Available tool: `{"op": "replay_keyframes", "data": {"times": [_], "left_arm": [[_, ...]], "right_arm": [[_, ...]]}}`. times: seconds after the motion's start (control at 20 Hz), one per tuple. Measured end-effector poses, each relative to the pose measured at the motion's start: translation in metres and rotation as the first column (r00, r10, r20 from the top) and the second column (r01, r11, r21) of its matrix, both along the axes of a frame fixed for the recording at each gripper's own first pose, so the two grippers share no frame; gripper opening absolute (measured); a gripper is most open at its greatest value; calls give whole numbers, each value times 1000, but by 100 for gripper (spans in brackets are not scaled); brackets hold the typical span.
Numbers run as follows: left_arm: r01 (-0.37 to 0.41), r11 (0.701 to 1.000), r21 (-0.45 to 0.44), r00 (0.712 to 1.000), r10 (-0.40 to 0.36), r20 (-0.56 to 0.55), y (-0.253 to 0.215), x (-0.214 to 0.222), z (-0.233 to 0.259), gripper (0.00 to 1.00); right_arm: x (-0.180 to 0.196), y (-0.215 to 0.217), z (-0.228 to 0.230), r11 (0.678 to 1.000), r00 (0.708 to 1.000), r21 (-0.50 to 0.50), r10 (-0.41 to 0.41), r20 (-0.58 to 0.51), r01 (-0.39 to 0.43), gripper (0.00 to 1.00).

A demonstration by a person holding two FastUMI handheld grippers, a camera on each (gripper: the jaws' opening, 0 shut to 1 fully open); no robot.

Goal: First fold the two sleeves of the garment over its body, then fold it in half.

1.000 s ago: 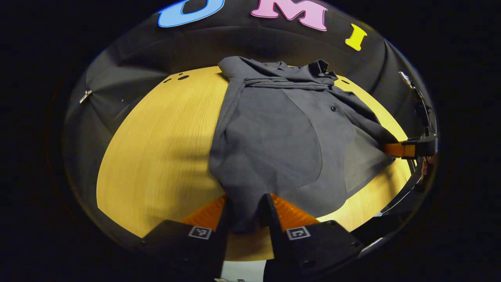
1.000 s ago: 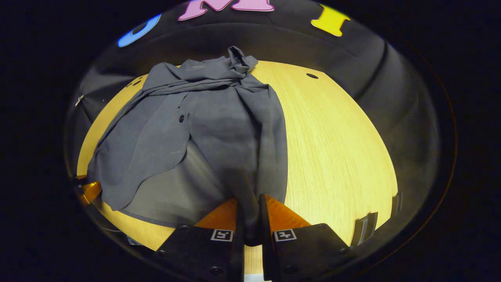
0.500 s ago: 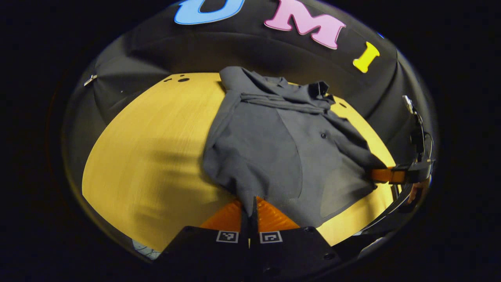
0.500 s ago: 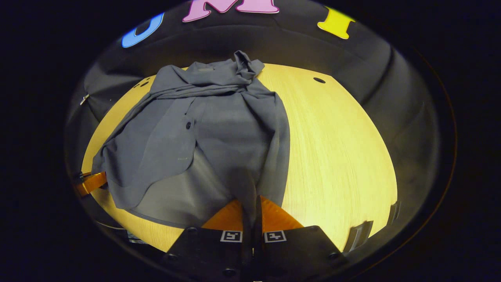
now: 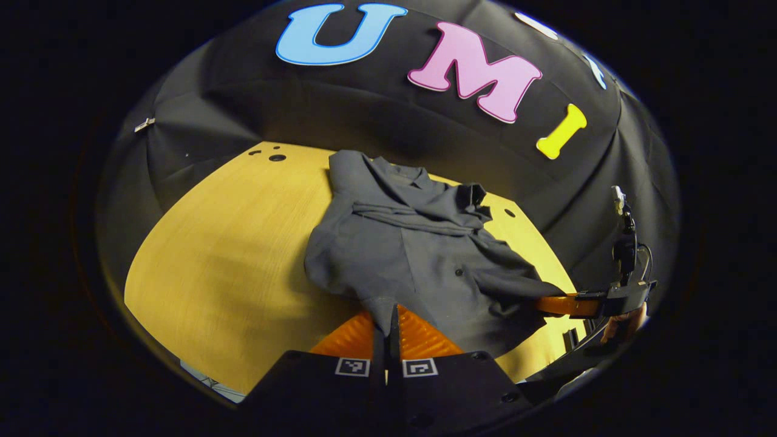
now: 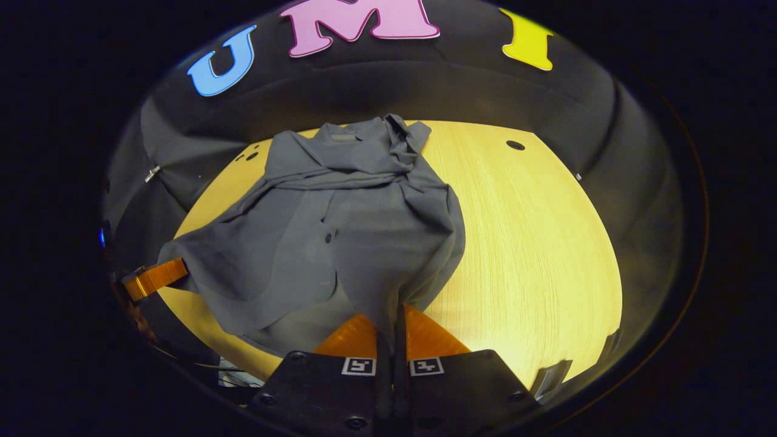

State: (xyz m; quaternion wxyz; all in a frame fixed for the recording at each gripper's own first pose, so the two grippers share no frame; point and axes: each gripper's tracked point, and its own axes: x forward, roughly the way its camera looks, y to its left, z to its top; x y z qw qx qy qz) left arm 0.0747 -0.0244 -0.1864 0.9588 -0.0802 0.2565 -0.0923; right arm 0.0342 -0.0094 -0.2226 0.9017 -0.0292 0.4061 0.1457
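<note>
Half-fold under way: sleeves lie over the garment (image 5: 413, 255) on the table (image 5: 230, 243). Left gripper (image 5: 386, 318) and right gripper (image 6: 393, 321) each pinch a hem corner, lifted. Next, I judge: carry hem to collar.

A light wooden bench (image 5: 230, 255) with a visible lengthwise grain is carrying a dark grey garment (image 5: 419, 261). The garment is lying on the bench with its collar end toward the far edge, bunched and creased there, while its near hem is rising off the wood. In the right gripper view the bench (image 6: 534, 243) is showing bare wood to the right of the garment (image 6: 340, 230). Small dark round holes (image 5: 277, 158) are sitting near the bench's far corners, another (image 6: 515, 145) on the opposite side
</note>
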Motion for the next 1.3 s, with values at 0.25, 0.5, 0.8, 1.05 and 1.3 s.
{"op": "replay_keyframes", "data": {"times": [0.25,0.5,0.8,1.05,1.3], "left_arm": [[-30,999,-27,999,31,43,0,22,36,5],[-43,998,-40,993,48,109,0,62,71,5],[-52,998,-46,984,59,169,-2,129,109,5],[-83,995,-60,967,95,235,2,191,141,6],[-117,990,-75,950,134,284,7,250,158,5]], "right_arm": [[32,17,33,996,1000,83,22,5,-23,5],[79,37,62,993,994,89,76,83,-83,5],[139,55,83,991,984,94,83,159,-99,5],[206,66,98,990,971,123,37,238,-68,6],[269,75,108,991,948,127,-4,319,-39,5]]}}
